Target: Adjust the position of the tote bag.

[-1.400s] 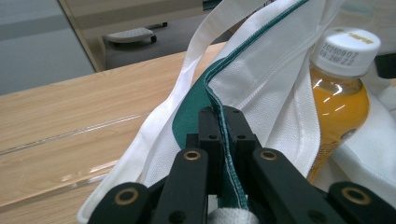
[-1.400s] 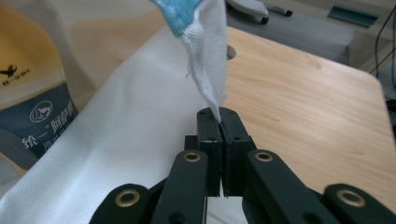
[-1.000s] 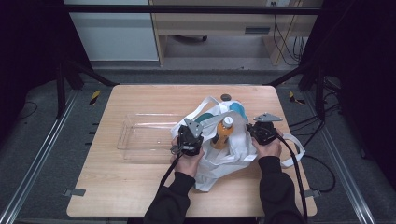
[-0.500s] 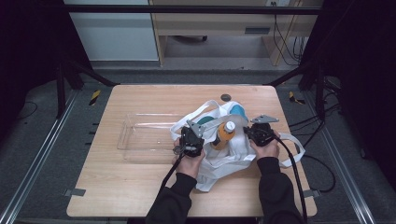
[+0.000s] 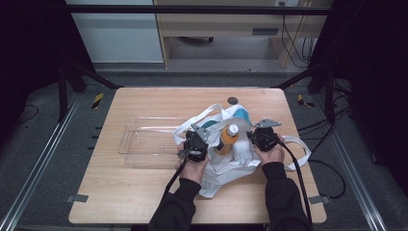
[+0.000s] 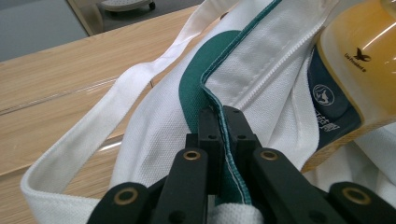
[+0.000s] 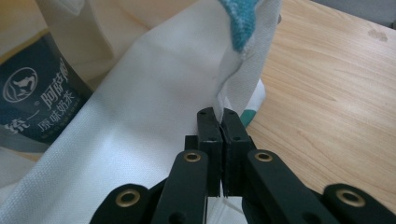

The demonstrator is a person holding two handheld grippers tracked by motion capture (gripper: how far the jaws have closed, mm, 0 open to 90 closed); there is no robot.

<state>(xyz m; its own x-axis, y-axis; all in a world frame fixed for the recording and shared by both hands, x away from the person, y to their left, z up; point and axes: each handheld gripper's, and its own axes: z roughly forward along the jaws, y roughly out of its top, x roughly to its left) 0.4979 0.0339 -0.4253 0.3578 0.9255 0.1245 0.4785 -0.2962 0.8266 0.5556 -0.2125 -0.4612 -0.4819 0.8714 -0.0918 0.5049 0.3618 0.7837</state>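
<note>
Together, two grippers' jaws each pinch one white bag (image 5: 240, 161) holding one bottle (image 5: 226, 139).

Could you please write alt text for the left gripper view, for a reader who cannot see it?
The left gripper is shut on the green-trimmed edge of a white bag, its black fingers pinching the fabric. An orange bottle with a dark label stands in the bag at right. A white strap loops left over the wooden table.

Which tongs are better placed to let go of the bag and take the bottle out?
Probably the left tongs: the bottle lies nearer them than the right tongs. Both grip the bag rim.
</note>
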